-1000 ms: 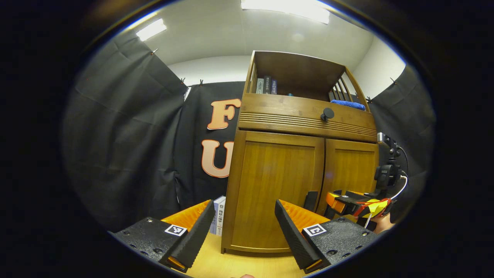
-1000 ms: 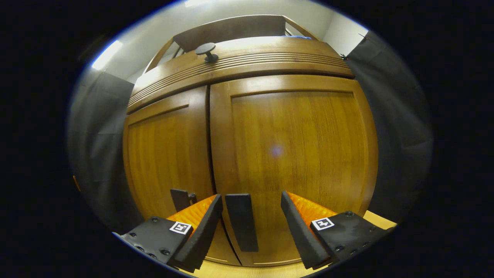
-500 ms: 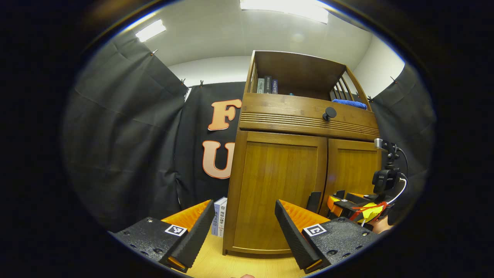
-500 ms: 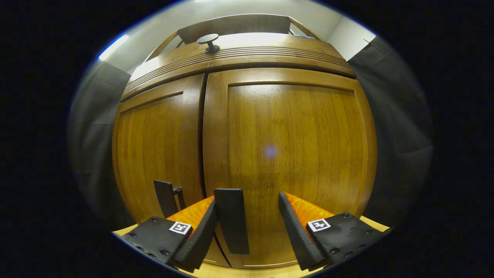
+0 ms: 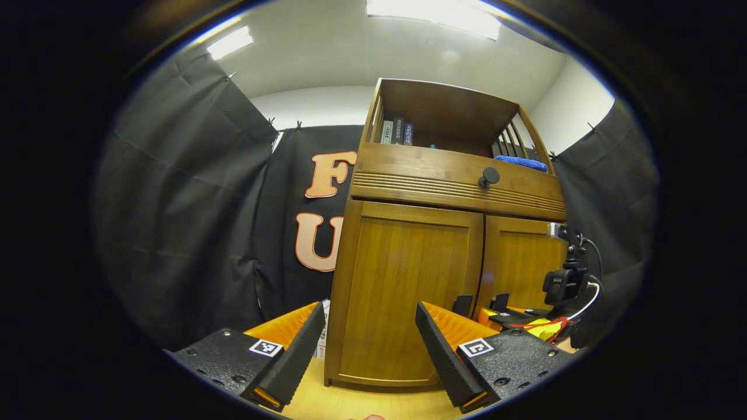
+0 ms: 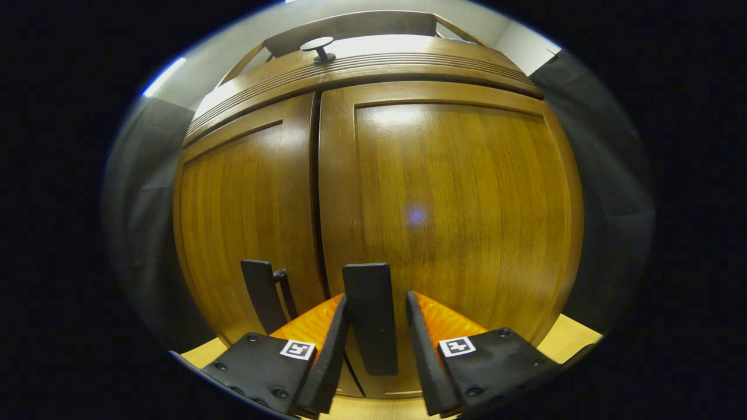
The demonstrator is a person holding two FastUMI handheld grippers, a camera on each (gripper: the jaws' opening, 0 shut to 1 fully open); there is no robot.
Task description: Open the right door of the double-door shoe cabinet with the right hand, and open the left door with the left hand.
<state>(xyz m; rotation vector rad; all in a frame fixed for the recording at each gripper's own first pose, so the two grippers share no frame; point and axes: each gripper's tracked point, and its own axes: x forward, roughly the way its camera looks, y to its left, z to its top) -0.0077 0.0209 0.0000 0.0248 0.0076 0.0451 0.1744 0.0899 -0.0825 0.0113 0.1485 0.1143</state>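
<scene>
Both doors of the shoe cabinet (image 5: 443,245) are closed. My right gripper (image 6: 373,344) has its jaws around the right door's handle (image 6: 370,318), close beside it. My left gripper (image 5: 367,356) is back from the left door (image 5: 402,297), jaws wide apart.

The pale wooden floor (image 5: 350,402) carries the shoe cabinet (image 5: 408,291) (doors shut) and books (image 5: 320,344) beside it.

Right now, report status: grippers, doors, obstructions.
Right gripper closed in around right door handle, contact unclear. Left gripper open, short of cabinet. Both doors shut. Nothing in the way.
</scene>
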